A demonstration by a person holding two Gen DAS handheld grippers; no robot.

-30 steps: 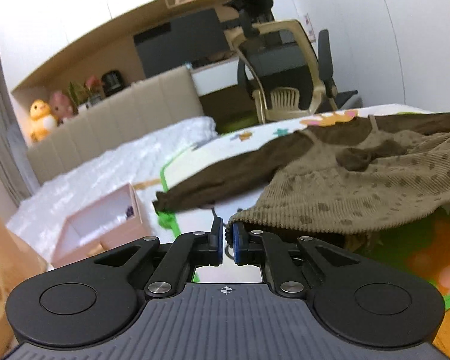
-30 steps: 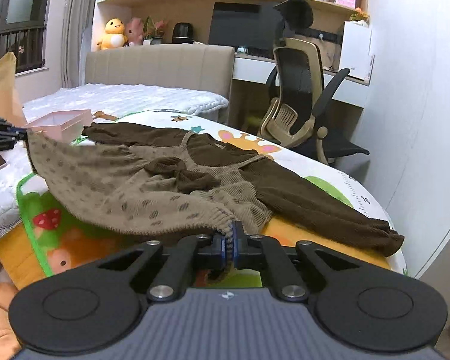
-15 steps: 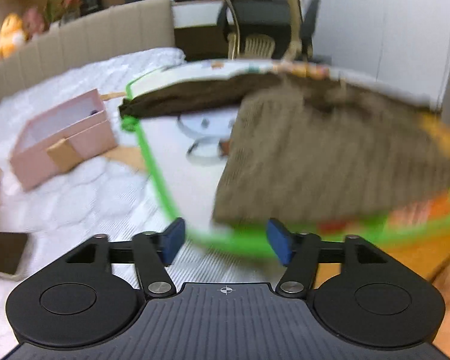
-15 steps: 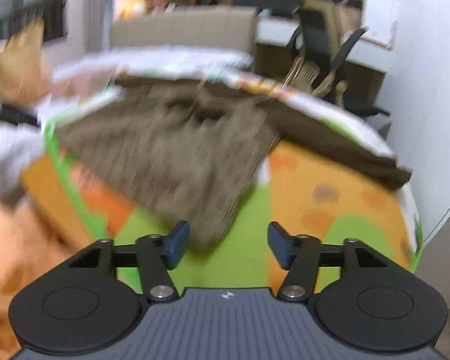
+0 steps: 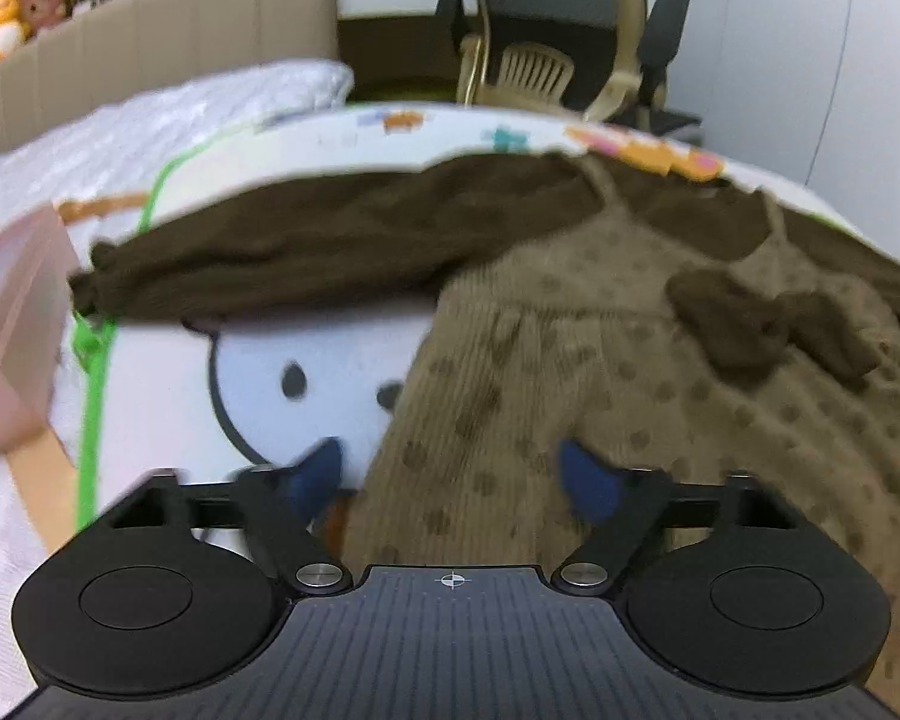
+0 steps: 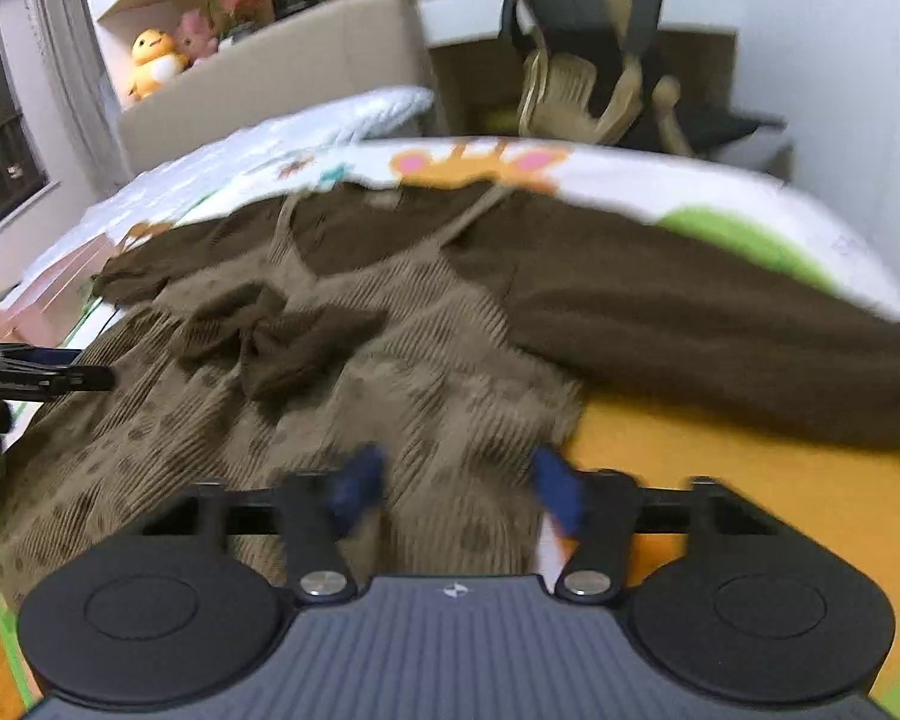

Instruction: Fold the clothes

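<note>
A tan dotted corduroy dress [image 5: 660, 396] with dark brown sleeves [image 5: 306, 258] and a brown bow [image 5: 768, 330] lies flat on a colourful play mat [image 5: 306, 384]. My left gripper [image 5: 453, 477] is open, its blue pads above the dress's left skirt edge, holding nothing. The same dress [image 6: 354, 384] fills the right wrist view, its long brown sleeve [image 6: 708, 324] stretched to the right. My right gripper [image 6: 456, 489] is open over the skirt's right edge. The left gripper's black fingers [image 6: 42, 375] show at the left edge of the right wrist view.
A pink open box [image 5: 12, 324] sits on the white quilted bed [image 5: 120, 132] left of the mat. A beige office chair [image 5: 546, 60] stands beyond the bed's far edge. Plush toys [image 6: 156, 57] line a shelf behind the headboard. A white wall [image 6: 840, 48] is at the right.
Both grippers were shut on the skirt hem a second ago. They let go, the dress dropped flat on the mat, and both moved forward over the skirt, open.
</note>
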